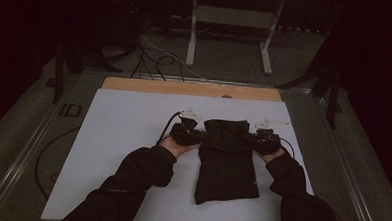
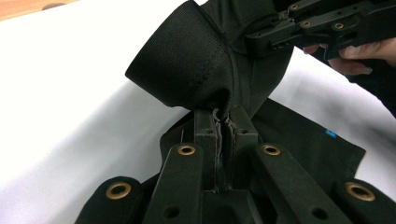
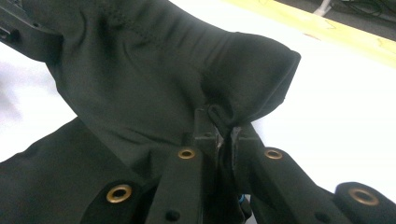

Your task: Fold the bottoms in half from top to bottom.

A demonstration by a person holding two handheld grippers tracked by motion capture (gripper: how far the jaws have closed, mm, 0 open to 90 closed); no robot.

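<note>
Between the two grippers, a black folded cloth garment [image 1: 227,159], long side running toward the person. Left gripper [image 1: 199,137] pinched tight on the top left edge, right gripper [image 1: 248,138] pinched tight on the top right edge (both equally near). Top part lifted and folded over, lower part flat on the white table [image 1: 122,152]. Soft, dark, floppy.

Black garment [image 1: 226,164] lies lengthwise on the white sheet, folded narrow, its 12 o'clock end lifted off the surface and doubled back toward 6 o'clock, pinched at the 9 and 3 o'clock edges.
</note>
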